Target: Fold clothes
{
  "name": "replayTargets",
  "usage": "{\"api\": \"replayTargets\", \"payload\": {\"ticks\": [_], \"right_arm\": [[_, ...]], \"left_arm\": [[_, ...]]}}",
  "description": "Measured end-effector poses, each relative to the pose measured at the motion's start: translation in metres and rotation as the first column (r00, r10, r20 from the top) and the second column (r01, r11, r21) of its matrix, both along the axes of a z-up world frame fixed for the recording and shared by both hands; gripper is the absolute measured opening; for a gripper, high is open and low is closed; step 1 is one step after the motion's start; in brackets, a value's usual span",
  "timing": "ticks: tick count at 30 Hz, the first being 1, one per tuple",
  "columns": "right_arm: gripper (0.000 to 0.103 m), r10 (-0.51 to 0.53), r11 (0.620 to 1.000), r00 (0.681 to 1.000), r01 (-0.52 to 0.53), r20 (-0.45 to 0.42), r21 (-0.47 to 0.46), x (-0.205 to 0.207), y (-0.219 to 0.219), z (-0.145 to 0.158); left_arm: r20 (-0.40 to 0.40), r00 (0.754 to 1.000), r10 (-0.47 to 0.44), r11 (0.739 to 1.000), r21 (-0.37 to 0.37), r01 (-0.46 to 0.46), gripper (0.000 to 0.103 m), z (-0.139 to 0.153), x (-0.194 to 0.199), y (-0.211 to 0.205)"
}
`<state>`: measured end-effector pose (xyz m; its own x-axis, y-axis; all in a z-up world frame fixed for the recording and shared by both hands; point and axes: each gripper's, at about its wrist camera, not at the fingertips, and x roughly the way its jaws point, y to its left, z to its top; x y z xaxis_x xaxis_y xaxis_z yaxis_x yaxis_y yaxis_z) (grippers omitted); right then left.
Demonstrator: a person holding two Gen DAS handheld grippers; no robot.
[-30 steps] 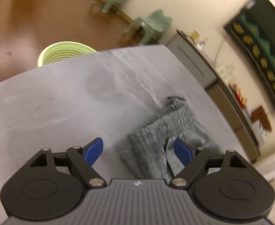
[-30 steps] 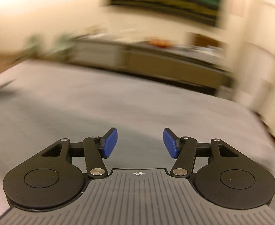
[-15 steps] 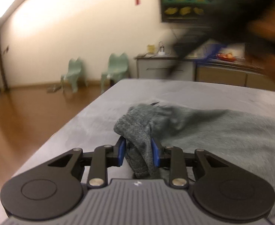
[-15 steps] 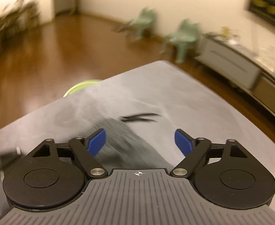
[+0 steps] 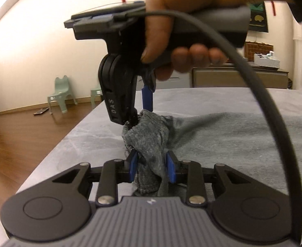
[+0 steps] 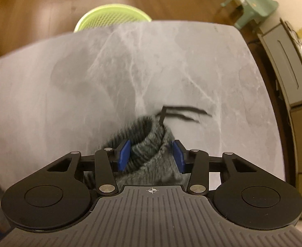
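The left gripper (image 5: 152,169) was clamped on a bunched fold of the grey garment (image 5: 223,135), right at the garment's near-left corner, so that grab looked finished. The right gripper (image 6: 152,156) was closing its jaws around the ribbed waistband end (image 6: 144,138), just beyond the left gripper's hold; cloth sat between the blue pads and they looked like they were already squeezing it, though the frame's a bit blurry. A black drawstring (image 6: 183,113) trailed off the waistband onto the grey marble surface (image 6: 171,61). Progress-wise I'd say this was early: the rest of the garment lay rumpled across the surface to the right of the waistband, nothing folded yet, so spreading flat and all the folds were left. Compared with a second earlier, the left gripper had gone from wide open over the garment to pinching it, and the right gripper had swung in from bare surface with nothing between its jaws.
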<state>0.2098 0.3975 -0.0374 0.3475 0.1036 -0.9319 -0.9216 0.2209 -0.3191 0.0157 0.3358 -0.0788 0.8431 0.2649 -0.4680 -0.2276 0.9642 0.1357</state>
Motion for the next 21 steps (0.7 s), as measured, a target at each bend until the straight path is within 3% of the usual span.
{"api": "replayTargets", "payload": {"ticks": [3,5,6,7,8,9,10,13,15,17,19,21], "right_arm": [[0.056,0.014,0.998,0.999,-0.011,0.040,-0.070,-0.001,-0.001,0.000],[0.071,0.008,0.997,0.997,-0.002,0.075,-0.082,-0.001,0.005,-0.006],[0.072,0.004,0.997,0.996,0.003,0.092,-0.080,-0.002,0.008,-0.009],[0.062,0.000,0.997,0.994,0.008,0.108,-0.078,-0.002,0.011,-0.012],[0.036,-0.004,0.997,0.992,0.013,0.124,-0.076,-0.002,0.014,-0.015],[0.019,-0.008,0.997,0.990,0.019,0.141,-0.074,-0.003,0.017,-0.018],[0.015,-0.022,0.999,0.988,0.029,0.155,-0.045,-0.002,0.018,-0.014],[0.014,-0.123,0.979,0.976,0.090,0.178,0.185,0.002,0.005,0.031],[0.021,-0.183,0.955,0.962,0.124,0.204,0.268,0.009,-0.004,0.038],[0.064,-0.208,0.940,0.957,0.138,0.202,0.312,0.014,-0.014,0.037],[0.067,-0.251,0.912,0.949,0.166,0.191,0.374,0.019,-0.028,0.041],[0.071,-0.343,0.827,0.927,0.219,0.155,0.518,0.021,-0.058,0.064]], "left_arm": [[-0.003,1.000,-0.031,0.999,0.013,0.031,0.030,0.002,0.003,-0.009],[-0.005,0.999,-0.048,0.998,0.034,0.048,0.030,0.002,0.001,-0.015],[-0.008,0.999,-0.051,0.998,0.044,0.052,0.030,0.000,0.002,-0.017],[-0.010,0.998,-0.055,0.997,0.054,0.055,0.030,-0.001,0.003,-0.018],[-0.014,0.999,-0.048,0.997,0.057,0.048,0.030,-0.002,0.004,-0.017],[-0.018,0.999,-0.039,0.997,0.058,0.040,0.030,-0.003,0.005,-0.016],[-0.021,0.999,-0.027,0.998,0.051,0.029,0.030,-0.003,0.004,-0.013],[-0.057,0.998,0.019,0.999,-0.045,-0.021,0.030,-0.002,0.006,0.005],[-0.107,0.993,0.042,0.985,-0.164,-0.060,0.030,-0.004,0.013,0.023],[-0.136,0.989,0.065,0.955,-0.278,-0.101,0.030,-0.008,0.015,0.044],[-0.141,0.985,0.103,0.924,-0.352,-0.147,0.031,-0.010,0.012,0.064],[-0.122,0.981,0.153,0.891,-0.412,-0.190,0.032,-0.008,0.007,0.084]]}}
